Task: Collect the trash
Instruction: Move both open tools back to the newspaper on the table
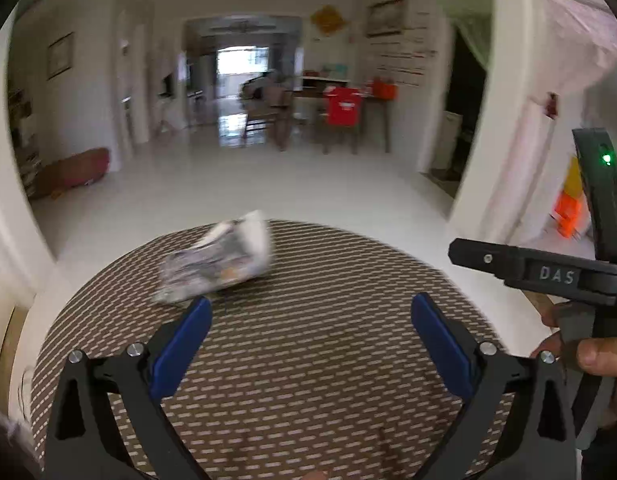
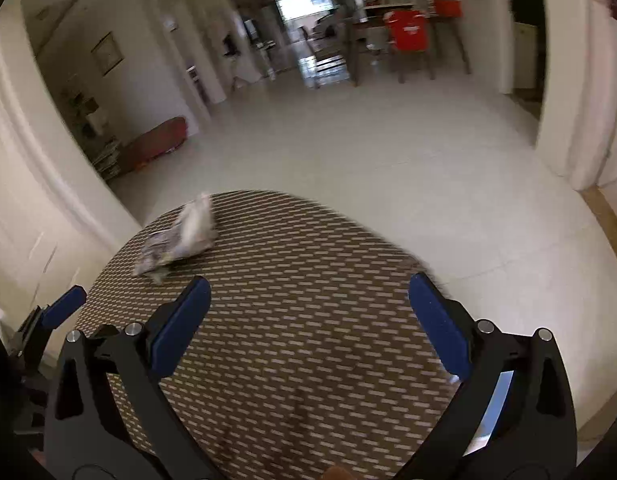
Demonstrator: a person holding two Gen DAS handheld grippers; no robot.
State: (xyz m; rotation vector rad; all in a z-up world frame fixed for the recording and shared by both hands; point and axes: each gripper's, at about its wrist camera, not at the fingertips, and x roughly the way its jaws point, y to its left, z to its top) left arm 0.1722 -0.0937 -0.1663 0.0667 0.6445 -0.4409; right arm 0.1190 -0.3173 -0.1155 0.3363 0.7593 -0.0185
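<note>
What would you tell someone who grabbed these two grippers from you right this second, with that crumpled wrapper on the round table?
Left gripper: open, empty, over the round table.
Right gripper: open, empty, over the same table.
Crumpled wrapper: lies on the table's far left part, just beyond the left gripper's left finger, apparently not touching it.
Done: nothing collected yet.
Left: close one gripper on the wrapper and carry it off; no bin shows in either view.

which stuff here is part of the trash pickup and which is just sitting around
Part of the job: crumpled wrapper on the round table; left gripper and right gripper, both open and empty.

Just lying about: red shirt on a chair; orange bin; wall pictures.
</note>
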